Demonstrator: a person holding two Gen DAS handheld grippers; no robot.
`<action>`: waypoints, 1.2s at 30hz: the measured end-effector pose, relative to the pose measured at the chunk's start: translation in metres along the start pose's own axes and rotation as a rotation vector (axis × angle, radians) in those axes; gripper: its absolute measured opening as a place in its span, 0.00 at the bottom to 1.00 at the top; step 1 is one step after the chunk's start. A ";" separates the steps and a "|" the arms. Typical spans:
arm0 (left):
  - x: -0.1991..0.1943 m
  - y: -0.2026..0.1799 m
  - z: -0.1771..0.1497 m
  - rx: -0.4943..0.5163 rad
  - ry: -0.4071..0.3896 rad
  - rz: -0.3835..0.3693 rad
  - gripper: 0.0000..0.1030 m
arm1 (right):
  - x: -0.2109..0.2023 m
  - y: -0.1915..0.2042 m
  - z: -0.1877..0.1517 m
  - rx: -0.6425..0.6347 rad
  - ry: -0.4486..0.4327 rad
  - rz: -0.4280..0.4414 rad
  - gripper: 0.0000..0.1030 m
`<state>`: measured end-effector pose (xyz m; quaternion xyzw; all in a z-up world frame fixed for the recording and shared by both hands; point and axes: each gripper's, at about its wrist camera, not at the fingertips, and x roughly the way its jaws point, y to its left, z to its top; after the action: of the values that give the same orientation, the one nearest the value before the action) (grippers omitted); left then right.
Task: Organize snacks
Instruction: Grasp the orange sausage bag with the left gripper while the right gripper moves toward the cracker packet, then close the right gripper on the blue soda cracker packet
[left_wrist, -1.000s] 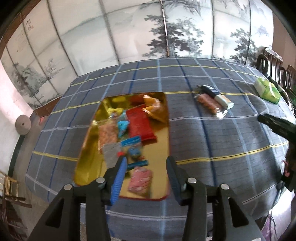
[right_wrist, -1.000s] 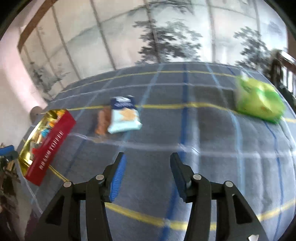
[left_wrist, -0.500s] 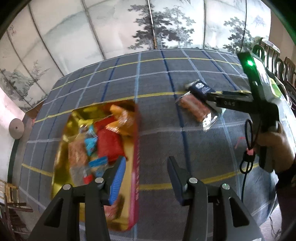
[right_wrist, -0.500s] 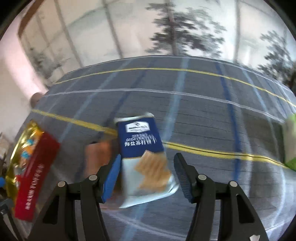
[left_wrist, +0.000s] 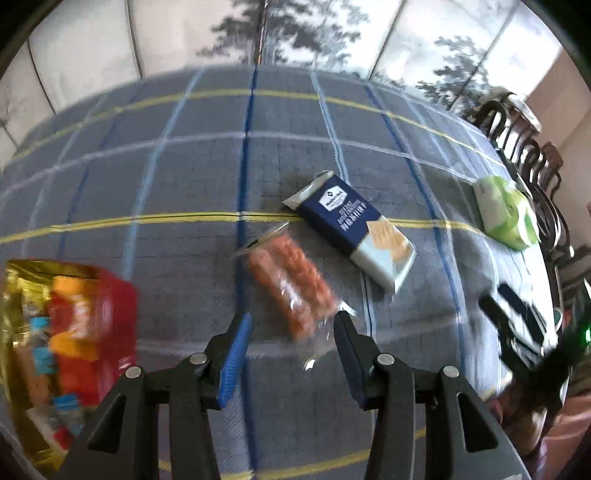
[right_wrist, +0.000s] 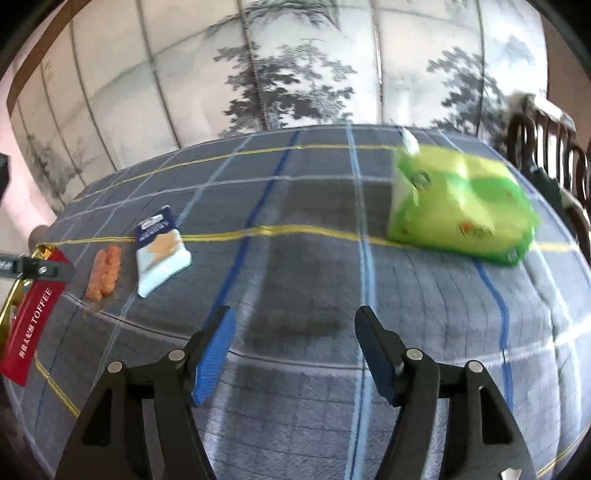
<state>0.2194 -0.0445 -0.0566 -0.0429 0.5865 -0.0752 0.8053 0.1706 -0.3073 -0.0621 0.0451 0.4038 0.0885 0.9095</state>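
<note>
An orange snack pack (left_wrist: 291, 284) in clear wrap lies on the checked tablecloth (left_wrist: 192, 177). My left gripper (left_wrist: 293, 325) hovers over its near end, open, with the wrapper's tail showing between the fingers and no pad pressing on it. A blue-and-white cracker pack (left_wrist: 354, 225) lies just beyond it. The red and gold tin (left_wrist: 92, 295), full of snacks, sits at the left. My right gripper (right_wrist: 294, 317) has its jaws opening over bare cloth with nothing between them. A green pack (right_wrist: 461, 214) lies ahead to its right, and the cracker pack (right_wrist: 160, 247) and orange pack (right_wrist: 105, 271) lie far left.
Dark wooden chairs (right_wrist: 546, 147) stand against the table's right side. A painted screen with trees (right_wrist: 295, 74) rises behind the far edge. The tin's red wall (right_wrist: 31, 325) is at the left table edge, with the left gripper's body (right_wrist: 37, 269) above it.
My left gripper swung right from above the tin to the orange pack. My right gripper pulled back from the cracker pack, turned towards the green pack, and its jaws widened.
</note>
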 end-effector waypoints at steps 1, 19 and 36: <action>0.007 0.000 0.005 -0.020 0.015 0.006 0.46 | -0.002 0.001 0.001 -0.001 -0.013 0.011 0.63; 0.015 -0.006 -0.011 -0.091 -0.051 0.104 0.37 | -0.007 -0.005 -0.002 0.019 -0.024 0.066 0.73; -0.019 0.022 -0.076 -0.046 -0.078 0.044 0.37 | 0.103 0.149 0.070 -0.477 0.174 0.250 0.73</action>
<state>0.1426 -0.0184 -0.0653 -0.0514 0.5569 -0.0425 0.8279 0.2712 -0.1417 -0.0672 -0.1287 0.4393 0.2960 0.8384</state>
